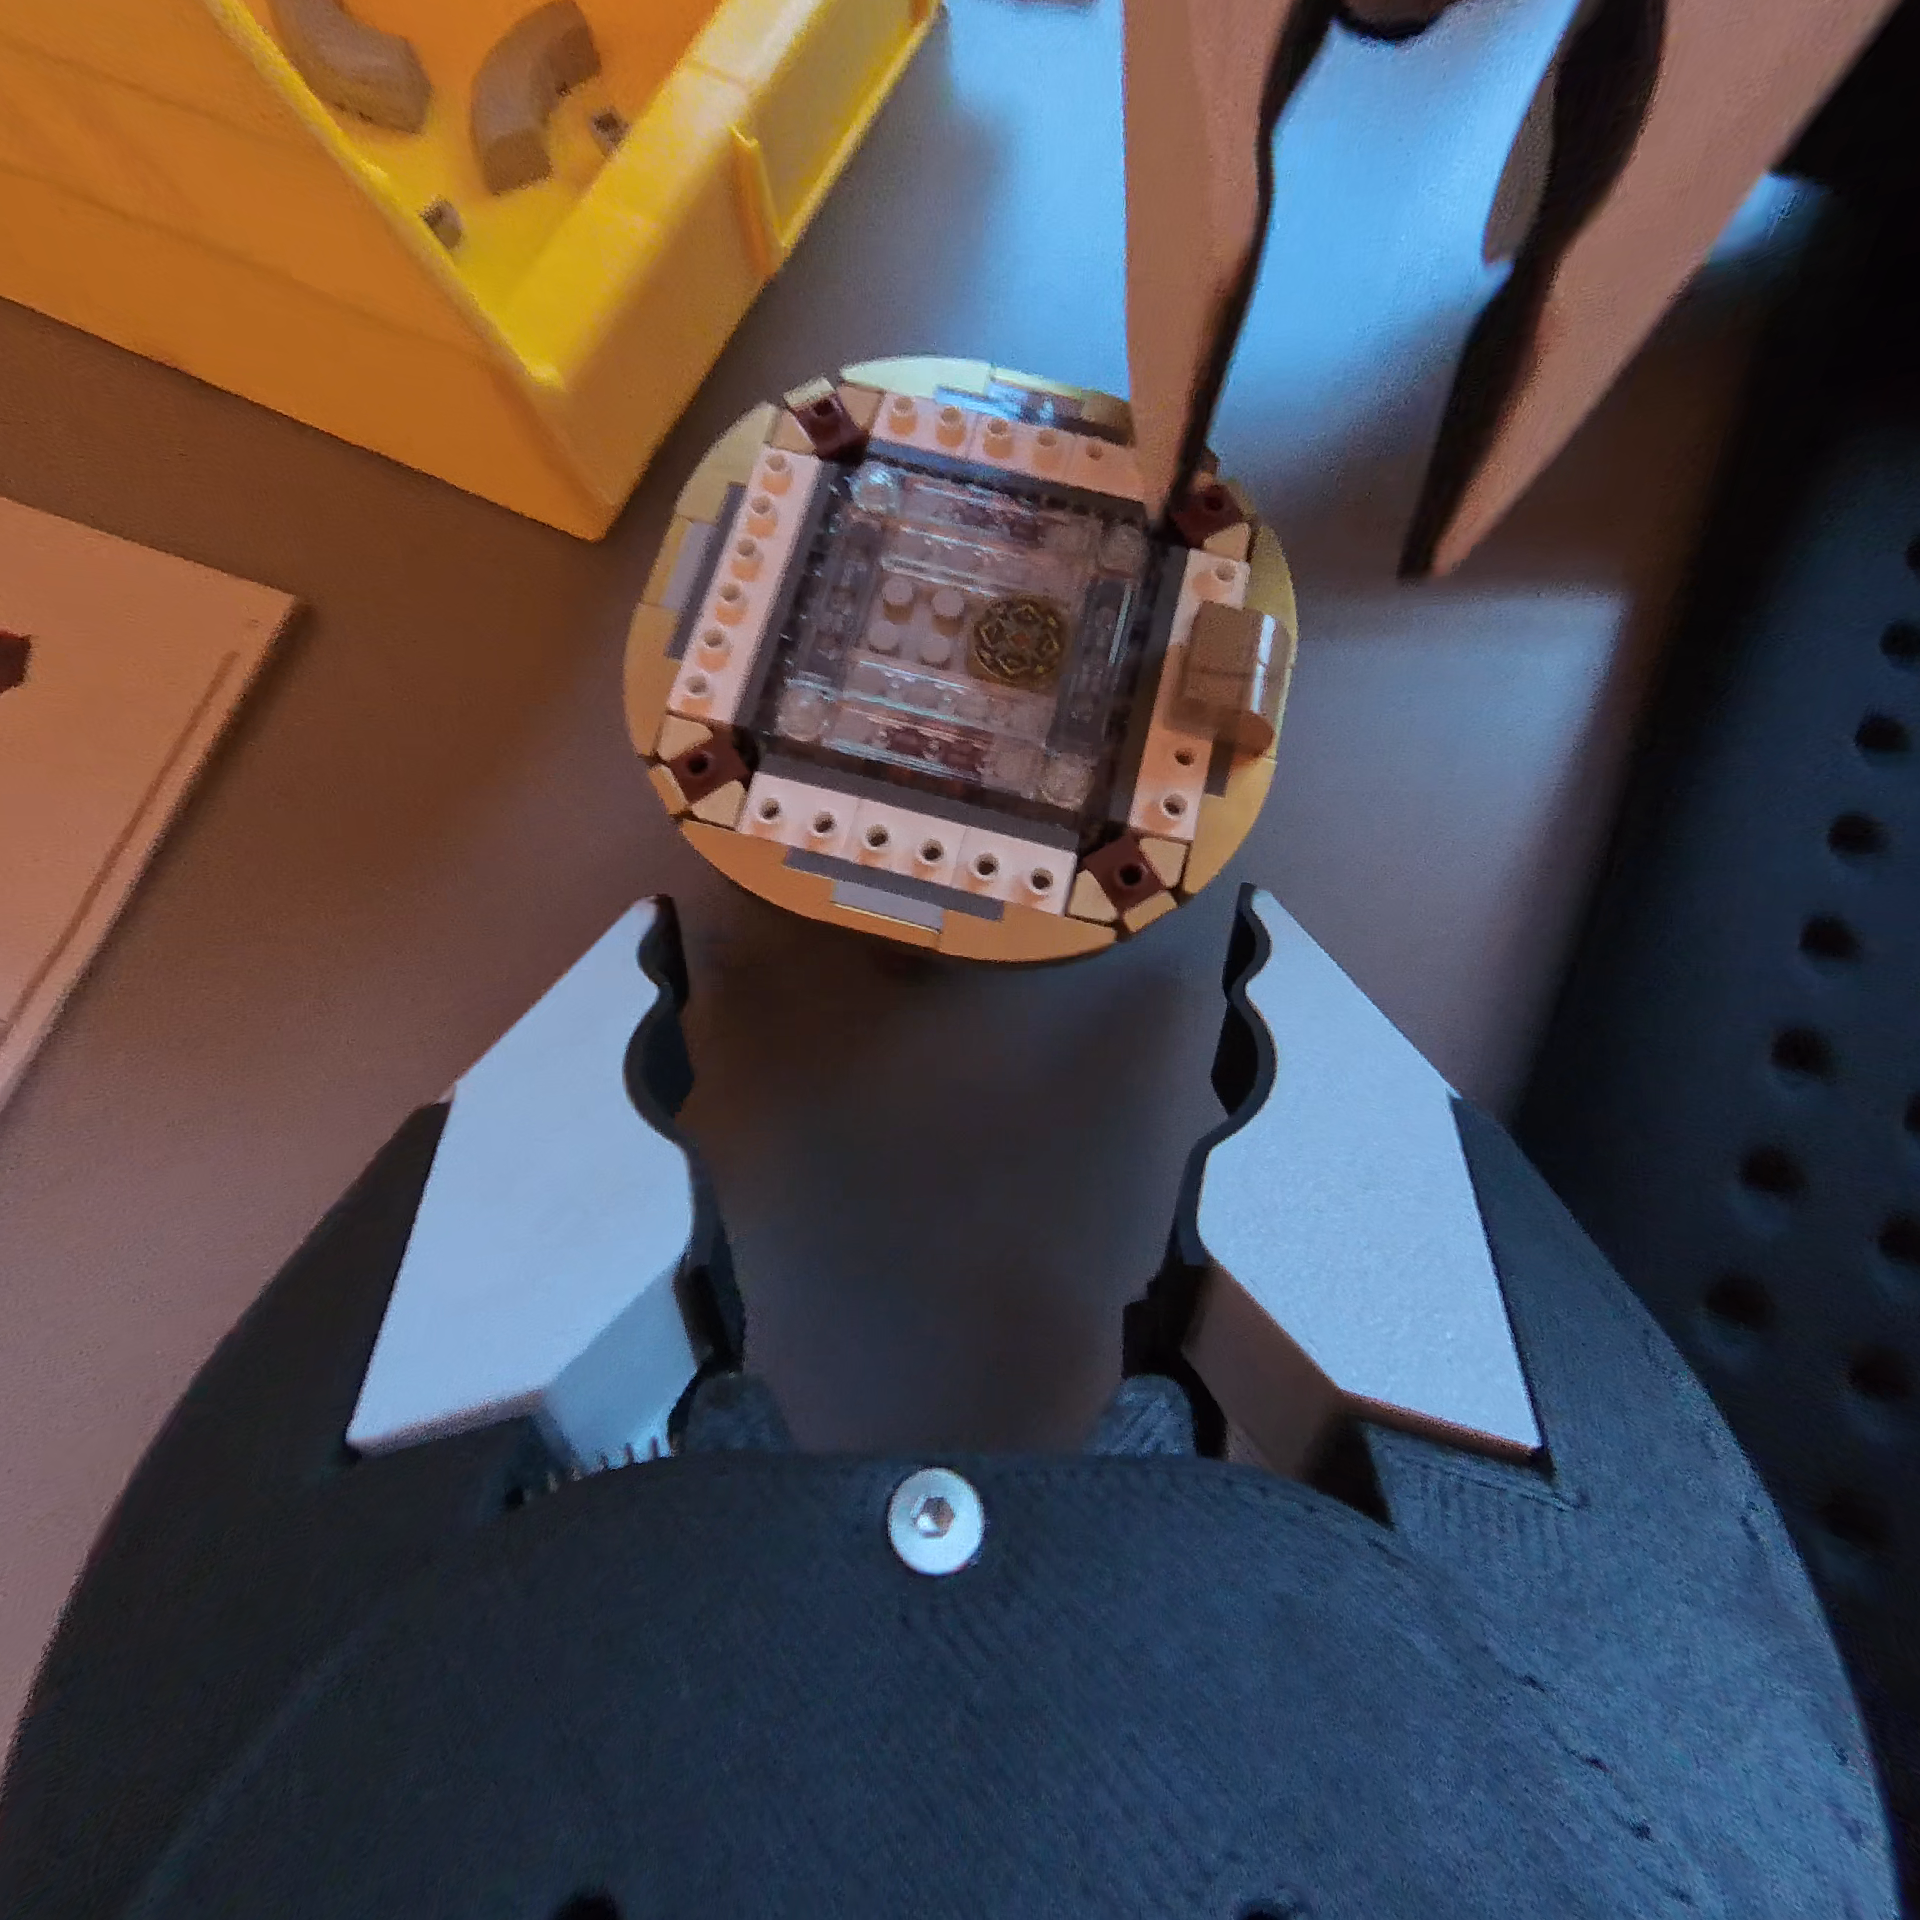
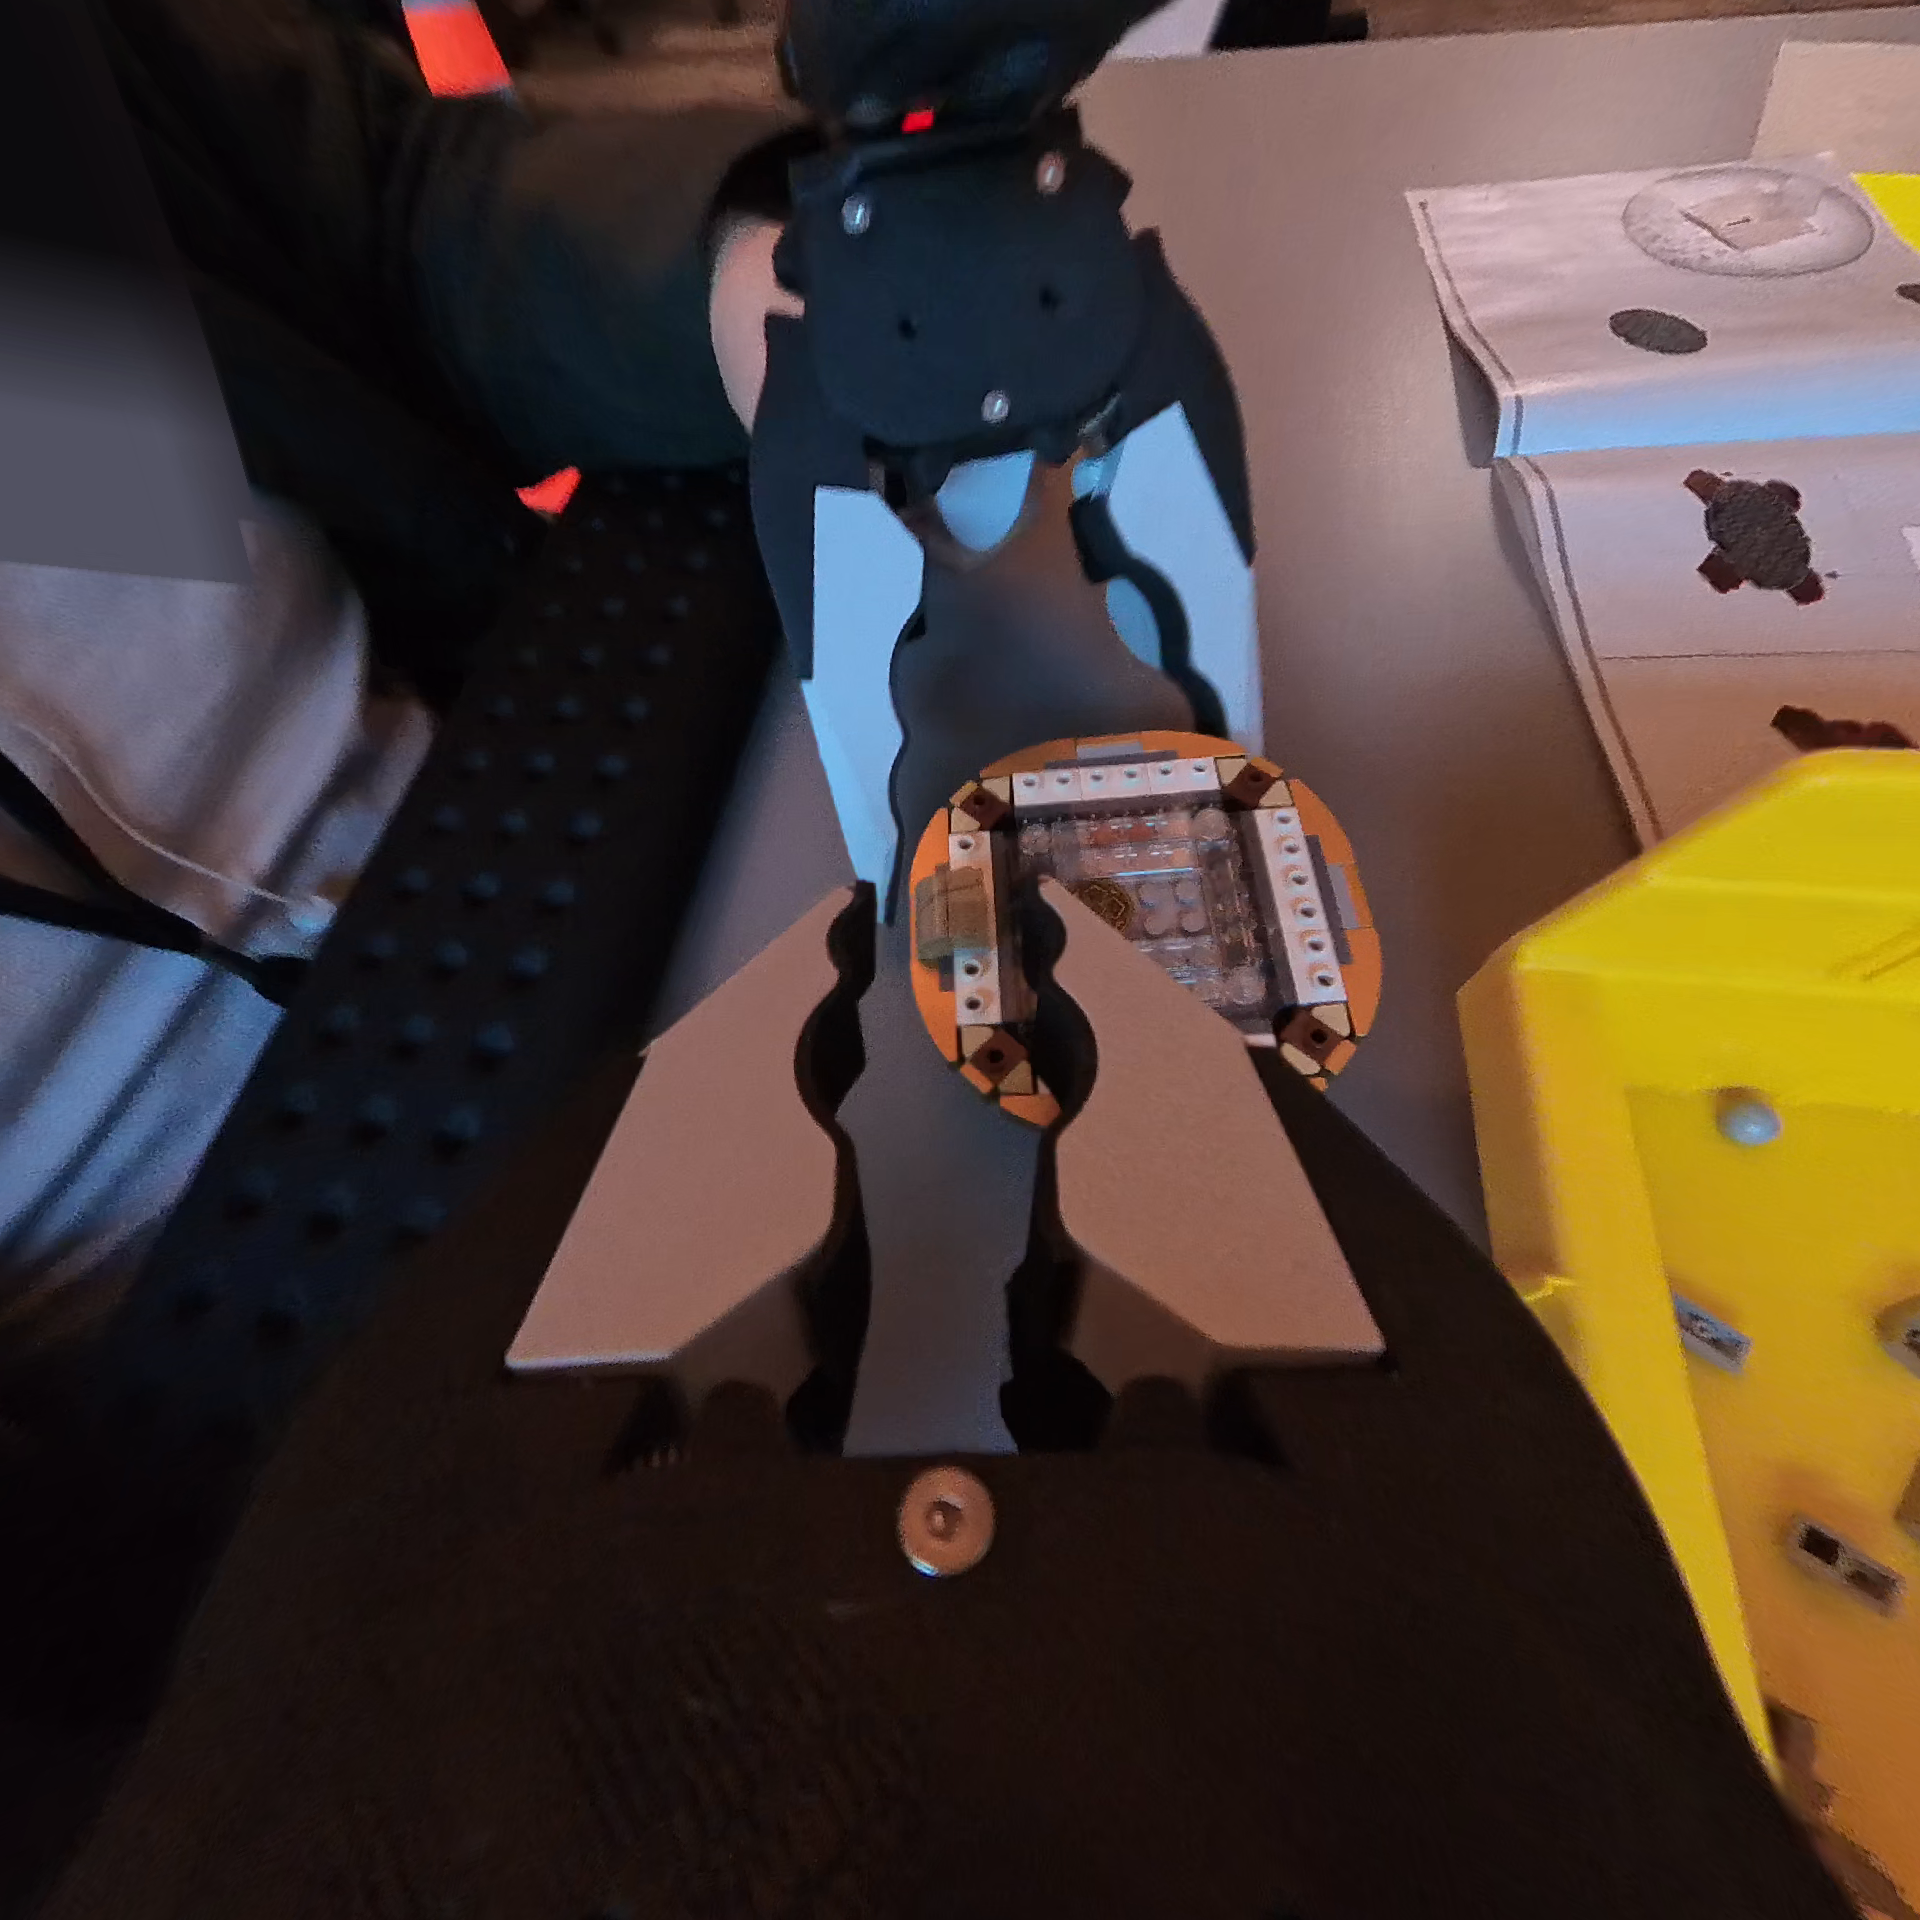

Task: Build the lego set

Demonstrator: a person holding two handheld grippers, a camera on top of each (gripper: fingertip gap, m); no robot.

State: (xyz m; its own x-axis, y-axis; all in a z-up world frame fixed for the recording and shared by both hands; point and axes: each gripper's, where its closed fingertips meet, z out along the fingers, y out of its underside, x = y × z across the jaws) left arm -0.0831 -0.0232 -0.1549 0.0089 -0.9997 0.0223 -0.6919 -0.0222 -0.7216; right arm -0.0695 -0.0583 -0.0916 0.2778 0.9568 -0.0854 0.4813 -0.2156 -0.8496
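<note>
A round tan lego model (image 1: 961,655) with white studded walls, a clear centre and dark red corner pieces sits on the grey table. A tan curved piece (image 1: 1226,665) sits on its right rim. My left gripper (image 1: 956,914) is open and empty, just short of the model's near edge. My right gripper (image 2: 956,894) is open with a narrow gap and hovers over the model (image 2: 1278,883) beside the tan piece (image 2: 951,914). Its fingers (image 1: 1184,260) reach in from the far side in the left wrist view. The left gripper's fingers (image 2: 862,675) show beyond the model.
A yellow parts bin (image 1: 623,260) with tan curved pieces stands by the model; it also shows in the right wrist view (image 2: 1714,1039). An instruction booklet (image 2: 1714,364) lies open. A black perforated board (image 2: 468,987) runs along the table edge, with a person's dark sleeve (image 2: 468,312) beyond it. Some 8 cm of space lies between my two pairs of fingers.
</note>
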